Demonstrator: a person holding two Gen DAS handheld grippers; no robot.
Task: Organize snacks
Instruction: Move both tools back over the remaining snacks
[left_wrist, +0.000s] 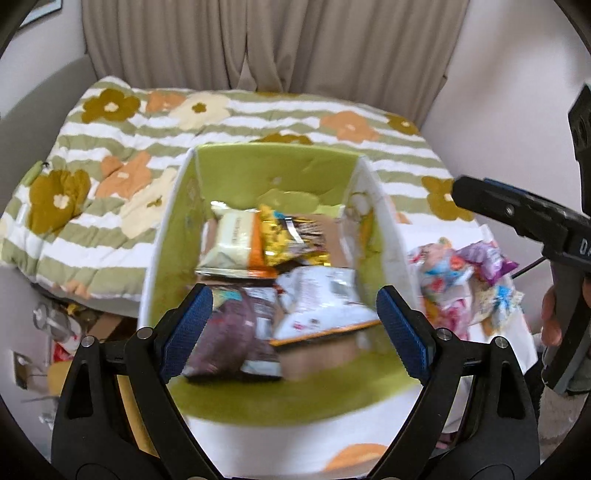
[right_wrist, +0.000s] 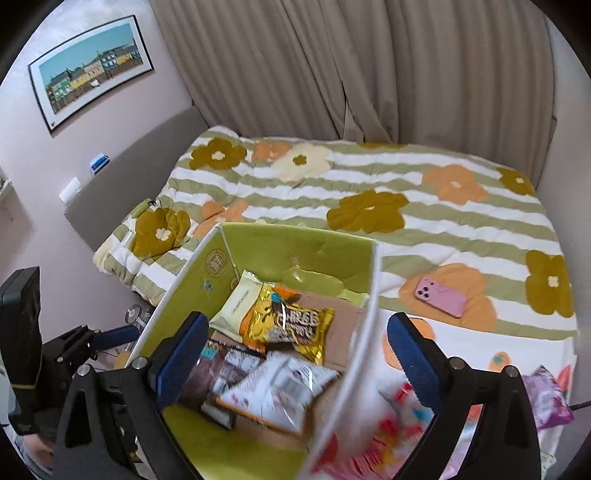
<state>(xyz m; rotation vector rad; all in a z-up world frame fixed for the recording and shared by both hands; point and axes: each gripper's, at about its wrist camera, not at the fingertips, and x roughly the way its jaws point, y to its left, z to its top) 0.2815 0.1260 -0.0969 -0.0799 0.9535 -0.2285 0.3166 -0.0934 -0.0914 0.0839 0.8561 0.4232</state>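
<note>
Blur smears the snack packets in the green box; no label reads clearly. Left claw and right claw both gape, holding nothing.

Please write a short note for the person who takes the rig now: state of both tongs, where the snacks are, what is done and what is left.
Left tongs: open, empty, above the green box.
Right tongs: open, empty, over the box's right wall.
Done: several packets lie in the box, among them a yellow packet, a cream packet, a white packet and a dark brown packet.
Left: loose snack packets wait on the bed right of the box, including a purple packet.
A pink phone lies on the quilt; it is not a snack.
</note>
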